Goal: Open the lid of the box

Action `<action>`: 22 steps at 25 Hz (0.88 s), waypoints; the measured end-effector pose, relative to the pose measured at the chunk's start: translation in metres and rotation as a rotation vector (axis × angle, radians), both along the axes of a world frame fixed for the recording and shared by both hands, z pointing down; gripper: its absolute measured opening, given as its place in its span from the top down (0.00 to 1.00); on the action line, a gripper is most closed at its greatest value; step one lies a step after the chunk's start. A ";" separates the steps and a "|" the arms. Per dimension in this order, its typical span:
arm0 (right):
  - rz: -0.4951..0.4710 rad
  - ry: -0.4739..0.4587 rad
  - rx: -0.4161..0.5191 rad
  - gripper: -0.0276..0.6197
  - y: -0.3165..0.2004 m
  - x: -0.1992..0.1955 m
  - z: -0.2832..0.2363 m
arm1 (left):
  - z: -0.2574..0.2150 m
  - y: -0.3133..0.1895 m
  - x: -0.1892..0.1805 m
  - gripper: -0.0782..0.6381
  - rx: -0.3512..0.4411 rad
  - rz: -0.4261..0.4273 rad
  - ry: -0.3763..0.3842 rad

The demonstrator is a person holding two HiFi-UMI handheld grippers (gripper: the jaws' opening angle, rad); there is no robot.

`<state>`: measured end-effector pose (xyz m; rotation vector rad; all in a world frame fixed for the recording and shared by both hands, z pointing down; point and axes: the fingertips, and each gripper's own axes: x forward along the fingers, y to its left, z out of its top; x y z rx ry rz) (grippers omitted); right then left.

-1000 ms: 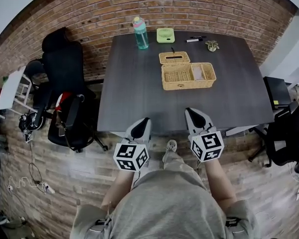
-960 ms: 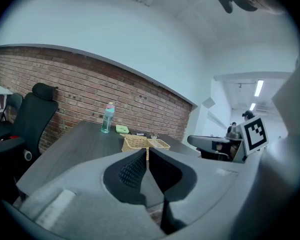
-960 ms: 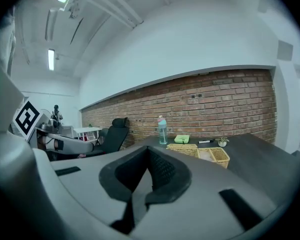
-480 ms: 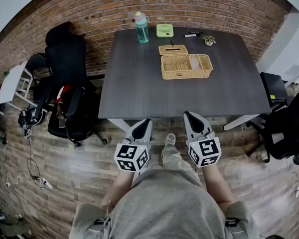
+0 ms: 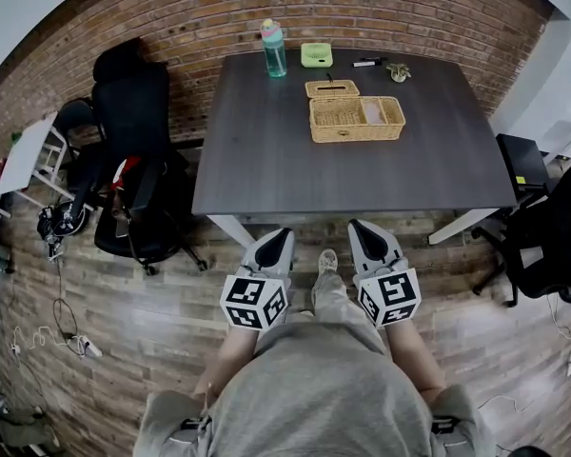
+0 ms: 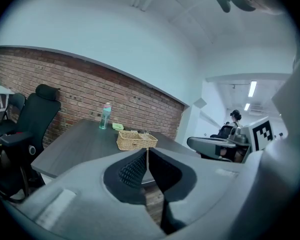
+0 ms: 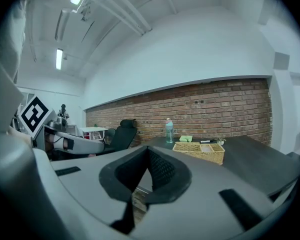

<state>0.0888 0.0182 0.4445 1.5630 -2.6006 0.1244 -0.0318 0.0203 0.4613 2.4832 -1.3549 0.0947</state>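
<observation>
A wicker box (image 5: 357, 119) stands on the far half of the dark table (image 5: 266, 160), its top uncovered and its inside showing compartments. Its wicker lid (image 5: 331, 89) lies flat just behind it. The box also appears far off in the left gripper view (image 6: 135, 141) and in the right gripper view (image 7: 200, 151). My left gripper (image 5: 280, 238) and right gripper (image 5: 360, 230) hang side by side over the floor in front of the table's near edge, close to the person's lap. Both are shut with nothing between the jaws.
A teal bottle (image 5: 273, 48), a green case (image 5: 316, 54), a marker (image 5: 366, 63) and a small plant (image 5: 398, 70) line the table's far edge by the brick wall. Black office chairs (image 5: 133, 160) stand to the left, another chair (image 5: 557, 236) to the right.
The view has drawn back from the table: box and table sit farther away than a second ago. Both grippers stay shut and keep their place before the person's lap.
</observation>
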 end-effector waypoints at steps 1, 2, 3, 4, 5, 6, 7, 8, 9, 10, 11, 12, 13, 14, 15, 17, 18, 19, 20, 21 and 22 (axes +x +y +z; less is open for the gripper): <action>0.000 -0.001 0.000 0.95 0.002 0.000 0.000 | 0.001 0.002 0.000 0.85 -0.002 0.001 0.000; 0.000 -0.003 0.000 0.95 0.004 -0.001 0.000 | 0.001 0.004 0.000 0.85 -0.003 0.001 0.000; 0.000 -0.004 0.000 0.95 0.005 -0.001 0.000 | 0.001 0.005 0.000 0.85 -0.004 0.001 0.001; 0.001 -0.004 0.001 0.95 0.006 0.000 -0.001 | 0.001 0.006 0.000 0.85 -0.005 0.002 0.001; 0.002 -0.004 0.001 0.95 0.006 0.000 -0.001 | 0.001 0.007 0.000 0.85 -0.005 0.003 0.002; 0.004 -0.005 0.000 0.95 0.006 0.000 -0.002 | 0.000 0.008 0.001 0.85 -0.005 0.004 0.002; 0.006 -0.007 -0.001 0.95 0.007 0.000 -0.002 | 0.000 0.008 0.001 0.85 -0.004 0.005 0.002; 0.008 -0.010 -0.002 0.95 0.007 0.000 -0.002 | -0.001 0.008 0.001 0.85 -0.003 0.006 0.001; 0.010 -0.015 -0.004 0.95 0.007 0.001 -0.002 | -0.001 0.009 0.001 0.85 -0.001 0.006 0.001; 0.011 -0.018 -0.005 0.95 0.007 0.001 -0.001 | -0.001 0.009 0.001 0.85 0.000 0.006 0.002; 0.010 -0.020 -0.004 0.95 0.007 0.001 -0.002 | -0.002 0.009 0.000 0.85 0.002 0.006 0.002; 0.009 -0.020 -0.001 0.95 0.008 0.000 -0.002 | -0.002 0.009 0.000 0.85 0.003 0.005 0.002; 0.007 -0.020 0.002 0.95 0.009 -0.001 -0.003 | -0.002 0.009 -0.001 0.85 0.004 0.005 0.002; 0.006 -0.020 0.004 0.95 0.009 -0.002 -0.003 | -0.002 0.009 -0.002 0.85 0.006 0.005 0.001; 0.005 -0.021 0.005 0.96 0.010 -0.002 -0.003 | -0.003 0.009 -0.003 0.85 0.007 0.005 0.001; 0.006 -0.027 0.004 0.96 0.009 -0.003 -0.004 | -0.004 0.009 -0.004 0.85 0.007 0.003 0.001; 0.006 -0.030 0.003 0.96 0.009 -0.003 -0.004 | -0.004 0.009 -0.004 0.85 0.006 0.003 0.002; 0.007 -0.032 0.001 0.96 0.009 -0.003 -0.004 | -0.004 0.009 -0.004 0.85 0.006 0.003 0.002; 0.007 -0.034 0.000 0.96 0.009 -0.003 -0.003 | -0.005 0.009 -0.005 0.85 0.005 0.003 0.001; 0.007 -0.036 -0.001 0.96 0.009 -0.004 -0.003 | -0.005 0.009 -0.006 0.85 0.004 0.003 0.000; 0.007 -0.038 -0.003 0.95 0.009 -0.004 -0.003 | -0.005 0.009 -0.007 0.85 0.003 0.003 0.001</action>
